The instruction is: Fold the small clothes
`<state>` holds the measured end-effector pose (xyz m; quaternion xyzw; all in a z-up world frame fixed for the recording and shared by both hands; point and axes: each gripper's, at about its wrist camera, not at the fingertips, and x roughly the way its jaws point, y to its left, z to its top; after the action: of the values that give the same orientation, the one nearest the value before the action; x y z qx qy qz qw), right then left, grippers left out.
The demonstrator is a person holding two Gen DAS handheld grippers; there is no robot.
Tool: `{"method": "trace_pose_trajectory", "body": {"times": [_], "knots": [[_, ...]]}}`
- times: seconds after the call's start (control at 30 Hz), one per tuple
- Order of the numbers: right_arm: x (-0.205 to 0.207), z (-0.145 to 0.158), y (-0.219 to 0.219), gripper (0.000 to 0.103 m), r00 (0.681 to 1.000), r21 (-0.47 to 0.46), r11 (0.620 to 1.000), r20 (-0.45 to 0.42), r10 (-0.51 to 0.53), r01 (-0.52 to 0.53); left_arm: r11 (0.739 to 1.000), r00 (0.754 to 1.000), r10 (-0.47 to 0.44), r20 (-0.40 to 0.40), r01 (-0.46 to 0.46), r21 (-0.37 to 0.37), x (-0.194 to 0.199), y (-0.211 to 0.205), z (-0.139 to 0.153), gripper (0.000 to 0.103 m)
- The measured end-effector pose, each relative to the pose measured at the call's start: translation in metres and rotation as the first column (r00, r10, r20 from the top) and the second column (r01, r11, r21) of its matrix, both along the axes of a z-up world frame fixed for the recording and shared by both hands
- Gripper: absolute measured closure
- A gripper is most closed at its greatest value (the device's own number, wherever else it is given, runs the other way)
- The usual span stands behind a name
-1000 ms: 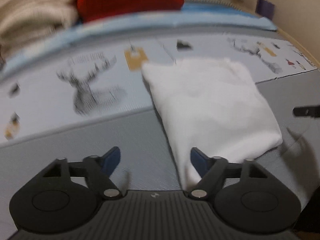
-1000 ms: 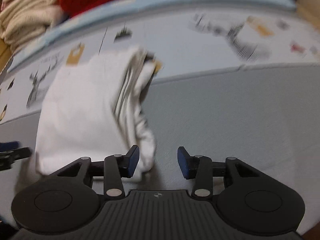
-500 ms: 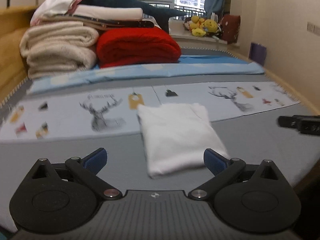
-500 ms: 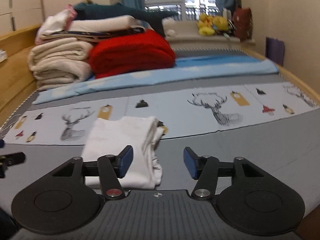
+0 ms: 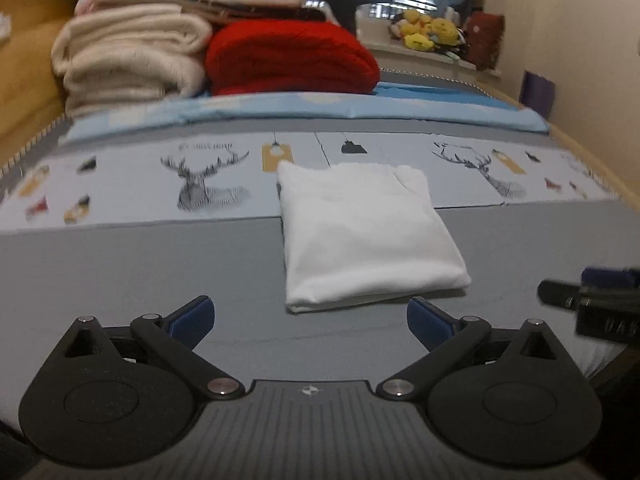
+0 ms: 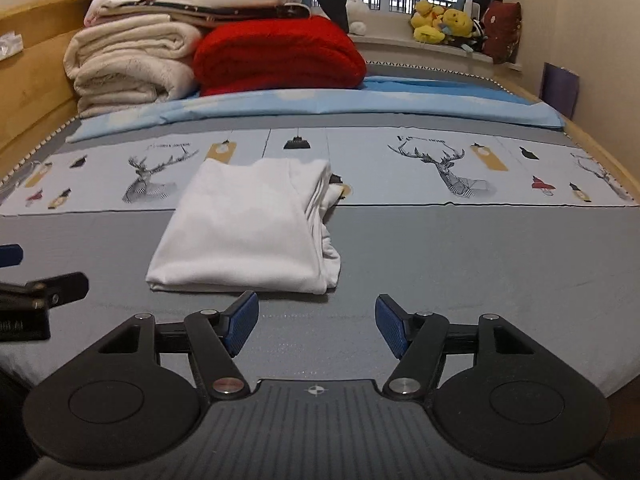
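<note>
white cotton, folded into a neat rectangle: the small garment (image 5: 366, 240) lies flat on the grey bedspread (image 5: 120, 272), its far end reaching onto the pale band printed with deer heads (image 5: 208, 184). from my left gripper (image 5: 310, 318) i see the blue pads spread wide apart with nothing between them, the near edge of the cloth just beyond the tips and not touching them. my right gripper (image 6: 316, 324) also stands with its pads apart and empty, the garment (image 6: 244, 232) ahead and a little to its left, the stacked layered edges showing on the cloth's right side. each camera catches the other tool at the frame edge: the right one at the right rim of the left view (image 5: 592, 300), the left one at the left rim of the right view (image 6: 36, 296). at the head of the bed sit folded cream blankets (image 6: 128, 68) and a red blanket (image 6: 276, 56), just beside each other, with more folded linen on top, and yellow soft toys (image 6: 440, 20) on the window ledge.
</note>
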<state>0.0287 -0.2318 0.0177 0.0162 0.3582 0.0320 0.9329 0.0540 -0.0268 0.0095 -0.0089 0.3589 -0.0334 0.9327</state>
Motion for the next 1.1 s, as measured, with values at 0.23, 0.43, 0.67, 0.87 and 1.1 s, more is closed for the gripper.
{"method": "trace_pose_trajectory", "body": {"times": [0.23, 0.43, 0.67, 0.87, 1.1], "knots": [[0.003, -0.005, 0.010, 0.037, 1.000, -0.017, 1.000, -0.011, 0.015, -0.015, 0.999, 0.999, 0.003, -0.033, -0.004, -0.034, 0.008, 0.001, -0.008, 0.001], [0.005, -0.005, 0.013, 0.037, 1.000, -0.021, 0.999, -0.012, 0.026, -0.026, 0.999, 0.999, -0.008, -0.049, 0.005, -0.052, 0.008, 0.000, -0.012, 0.001], [0.003, -0.004, 0.013, 0.037, 1.000, -0.022, 0.999, -0.012, 0.029, -0.029, 0.999, 0.999, -0.011, -0.034, 0.009, -0.047, 0.006, -0.001, -0.011, 0.001], [0.004, -0.004, 0.012, 0.037, 1.000, -0.025, 0.999, -0.012, 0.027, -0.027, 0.999, 0.999, -0.014, -0.033, 0.012, -0.045, 0.006, -0.002, -0.011, 0.001], [0.004, -0.004, 0.013, 0.036, 0.999, -0.029, 0.999, -0.013, 0.032, -0.032, 0.999, 0.999, -0.015, -0.033, 0.013, -0.043, 0.006, -0.002, -0.012, 0.001]]}}
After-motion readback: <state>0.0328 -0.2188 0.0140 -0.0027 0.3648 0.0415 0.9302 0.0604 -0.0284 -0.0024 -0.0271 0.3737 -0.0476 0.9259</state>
